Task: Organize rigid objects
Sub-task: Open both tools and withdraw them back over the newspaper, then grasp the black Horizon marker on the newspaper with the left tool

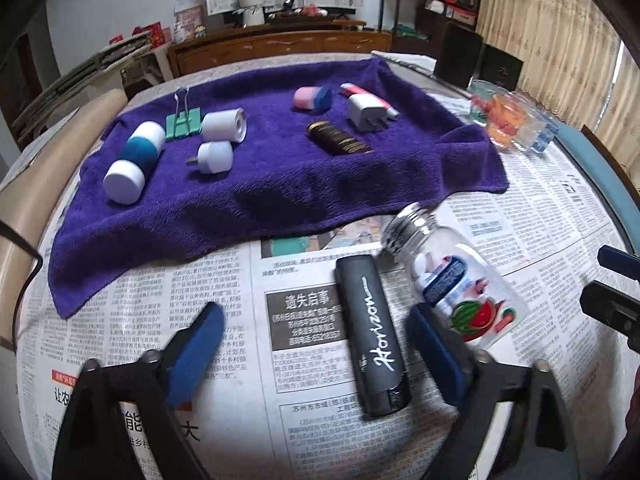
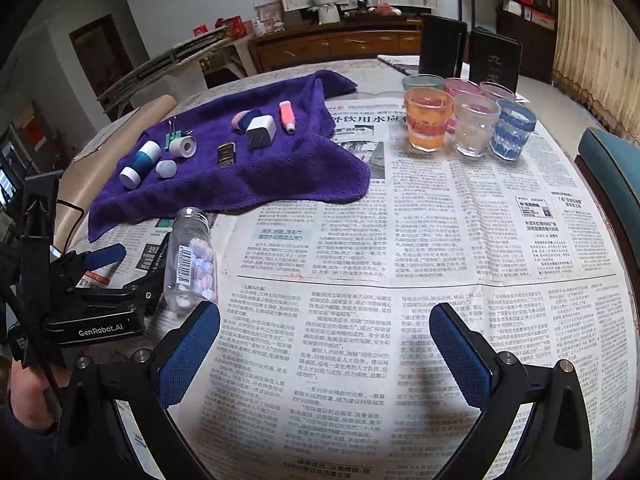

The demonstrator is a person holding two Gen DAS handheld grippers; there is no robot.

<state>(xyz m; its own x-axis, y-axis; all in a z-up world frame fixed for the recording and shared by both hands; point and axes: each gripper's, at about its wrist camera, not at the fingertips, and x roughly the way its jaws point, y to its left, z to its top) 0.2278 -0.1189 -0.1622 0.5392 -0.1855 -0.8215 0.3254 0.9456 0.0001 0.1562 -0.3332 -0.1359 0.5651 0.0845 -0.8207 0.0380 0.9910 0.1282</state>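
the black lighter point(image 1: 372, 336) reads "horizon"; the left tool point(image 2: 102, 258) body reads "genrobot.ai".

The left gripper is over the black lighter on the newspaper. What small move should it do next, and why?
Probably lower the left gripper a little and close on the black lighter. The lighter lies flat on the newspaper between the open blue pads, which do not touch it. The right pad sits near the clear bottle, so close gently. The right gripper is open over bare paper.
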